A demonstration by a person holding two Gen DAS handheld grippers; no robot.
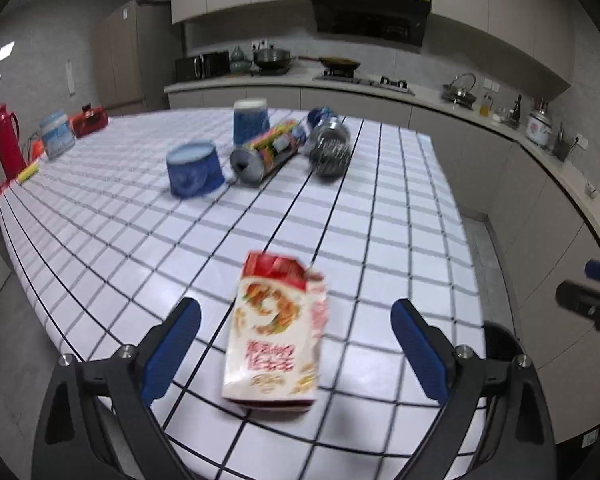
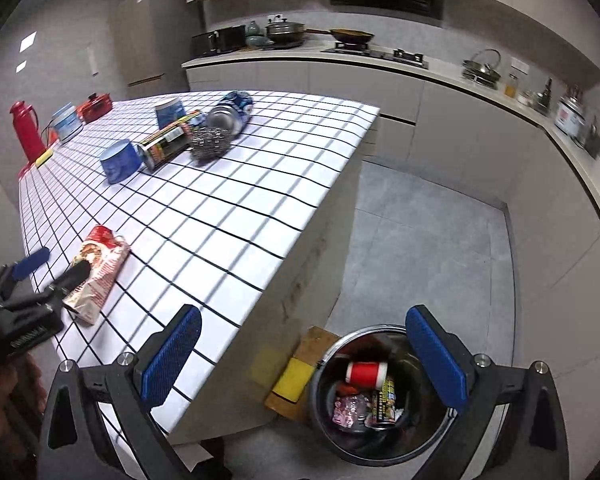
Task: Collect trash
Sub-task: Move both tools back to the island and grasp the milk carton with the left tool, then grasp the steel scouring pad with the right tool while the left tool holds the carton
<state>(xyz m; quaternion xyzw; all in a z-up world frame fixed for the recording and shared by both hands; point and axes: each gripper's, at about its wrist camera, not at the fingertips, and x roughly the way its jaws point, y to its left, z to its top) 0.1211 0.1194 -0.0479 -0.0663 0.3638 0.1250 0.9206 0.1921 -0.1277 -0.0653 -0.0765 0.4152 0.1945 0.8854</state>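
Trash on the near part of the checked table [image 1: 400,216] is a crumpled red-and-white carton [image 1: 276,332], lying flat with its red top pointing away. The left gripper [image 1: 296,336] frames it: the blue pads stand wide apart, one on each side of the carton, neither touching it, so the jaws are spread and hold nothing. In the right wrist view the same carton [image 2: 100,268] lies near the table's left edge, with the left gripper's dark finger crossing in front of it.

Farther back on the table lies a cluster of other items: a low blue tub [image 1: 194,174], a taller blue-and-white cup [image 1: 251,120] behind it, a colourful can [image 1: 266,152] on its side with its open end toward the camera, and just beside that a steel scouring ball [image 1: 330,152] with a shiny tin above it. Along the far left edge stand a red thermos [image 1: 5,140], a pale blue container [image 1: 57,134] and a small red pot [image 1: 90,120].

The right gripper [image 2: 304,354] hangs past the table's right edge, above the floor, its blue pads also set wide and empty. Below it, partly behind its right finger, sits a round metal bin [image 2: 380,396] already holding a red-and-white can [image 2: 366,373], a printed can and some wrappers. A yellow sponge [image 2: 294,378] rests on a wooden board just beside the bin, against the foot of the table.
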